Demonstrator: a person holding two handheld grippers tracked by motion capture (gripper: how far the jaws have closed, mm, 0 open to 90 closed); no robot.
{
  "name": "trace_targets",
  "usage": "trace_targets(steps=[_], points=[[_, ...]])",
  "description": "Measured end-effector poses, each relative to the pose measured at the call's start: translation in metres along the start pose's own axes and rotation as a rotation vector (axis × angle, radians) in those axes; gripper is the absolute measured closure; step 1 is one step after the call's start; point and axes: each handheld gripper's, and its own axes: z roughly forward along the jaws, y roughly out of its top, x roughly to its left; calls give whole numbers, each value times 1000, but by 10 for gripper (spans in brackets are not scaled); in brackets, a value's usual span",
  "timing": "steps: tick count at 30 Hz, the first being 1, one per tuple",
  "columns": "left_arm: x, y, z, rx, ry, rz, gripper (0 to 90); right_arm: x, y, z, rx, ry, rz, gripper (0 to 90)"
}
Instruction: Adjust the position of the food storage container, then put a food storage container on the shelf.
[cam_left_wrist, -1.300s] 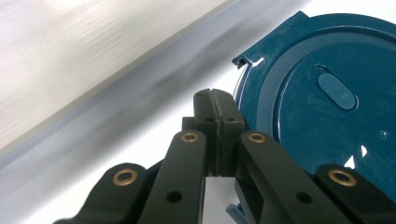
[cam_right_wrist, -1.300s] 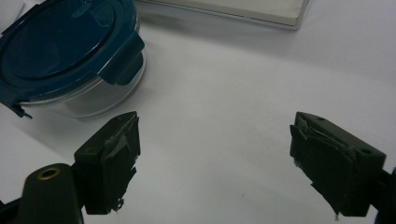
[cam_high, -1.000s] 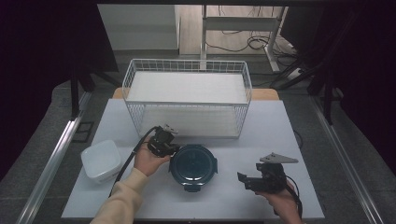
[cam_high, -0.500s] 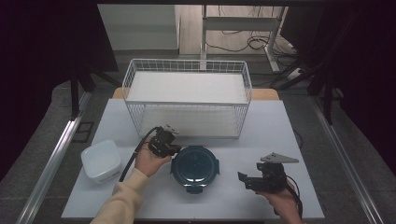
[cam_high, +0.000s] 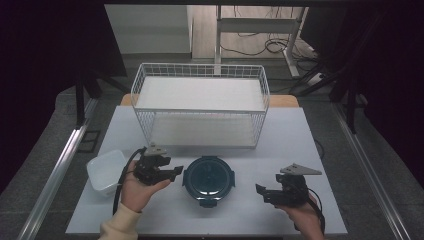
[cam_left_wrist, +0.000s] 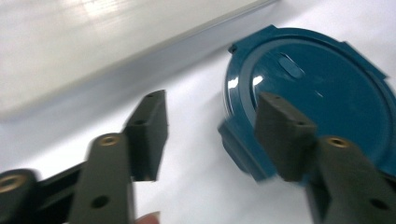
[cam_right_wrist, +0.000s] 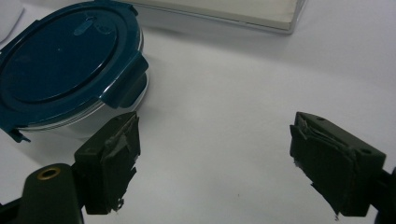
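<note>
**Inspector:** Starting nearest the person: the right claw (cam_high: 261, 191) sits low on the bench (cam_high: 310, 150), jaws wide apart with nothing between them, its pads looking frayed in the right gripper view. It rests well to the right of the round blue-lidded container (cam_high: 208, 179).

**Clerk:** And the left?

**Inspector:** The left claw (cam_high: 176, 173) lies just beside the container's left edge. Its jaws have just been opening and now stand apart; in the left gripper view one jaw overlaps the lid's latch tab (cam_left_wrist: 243, 149), but I see no pad pressing on it. Nothing is held.

**Clerk:** Position of the container?

**Inspector:** Centre front of the bench, lid on, between the two claws. A white tub (cam_high: 105, 171) stands to its left; the white wire basket (cam_high: 200, 107) stands behind, farther back.

**Clerk:** Risks?

**Inspector:** In my judgement, a one-sided pull on the tab could slide or tip the container, since the right claw is not steadying it. Worn pads may slip on the smooth lid.
</note>
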Motion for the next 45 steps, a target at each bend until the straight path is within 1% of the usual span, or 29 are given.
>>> trace_targets(steps=[1, 2, 3, 4, 5, 7, 9, 12, 14, 16, 19, 23, 25, 26, 28, 29, 30, 31, 35, 38, 40, 41, 42, 43, 44, 45], points=[[4, -6, -6, -3, -9, -22, 345, 2, 0, 1, 4, 3, -3, 163], [4, -6, -6, -3, -9, -22, 333, 2, 0, 1, 4, 3, -3, 163], [5, -10, -9, -8, -18, -37, 333, 3, 0, 2, 1, 4, -11, 163], [6, -14, -11, -8, -38, -49, 312, 4, 0, 2, -1, 6, -17, 163], [7, -19, -11, -3, -53, -56, 294, 4, -1, 2, -2, 10, -23, 163], [8, -26, -10, 18, -62, -60, 273, 5, -1, 3, -6, 14, -32, 163], [9, -27, -7, 26, -72, -68, 255, 5, -1, 4, -9, 21, -31, 163], [9, -27, -5, 18, -96, -80, 237, 5, -2, 6, -9, 21, -39, 163], [8, -27, -5, 9, -93, -79, 229, 5, -2, 6, -8, 15, -38, 164], [8, -28, -4, 10, -100, -91, 226, 4, -2, 6, -9, 13, -39, 164], [10, -29, -4, 12, -125, -104, 219, 4, -1, 5, -18, 12, -37, 164], [11, -29, -3, 14, -130, -104, 219, 4, 1, 5, -25, 12, -41, 164], [12, -29, -2, 14, -138, -111, 219, 4, 1, 5, -25, 12, -40, 164], [13, -29, 0, 20, -138, -122, 217, 4, 0, 6, -21, 11, -34, 164], [13, -29, 1, 20, -137, -126, 215, 3, 0, 7, -19, 11, -33, 164], [14, -29, 2, 21, -144, -129, 212, 3, -1, 7, -17, 13, -30, 164], [14, -29, 3, 17, -152, -146, 202, 3, -1, 8, -16, 17, -26, 164], [14, -29, 3, 17, -152, -146, 194, 3, -1, 8, -16, 17, -26, 164], [14, -29, 3, 23, -161, -176, 184, 7, 1, 7, -22, 37, -24, 164], [14, -26, 3, 34, -166, -180, 168, 9, 4, 4, -28, 51, -17, 163], [14, -23, 2, 31, -176, -188, 163, 9, 8, 2, -40, 62, -3, 164], [15, -16, 2, 25, -179, -197, 158, 10, 12, 2, -39, 75, 4, 163], [15, -16, 2, 25, -179, -197, 155, 10, 12, 2, -39, 75, 4, 163], [15, -12, 4, 22, -187, -214, 155, 11, 14, 3, -38, 82, 4, 160], [15, -9, 6, 25, -196, -230, 144, 14, 20, 7, -23, 126, 7, 150], [14, -7, 8, 31, -197, -237, 144, 14, 20, 7, -23, 126, 7, 150]])
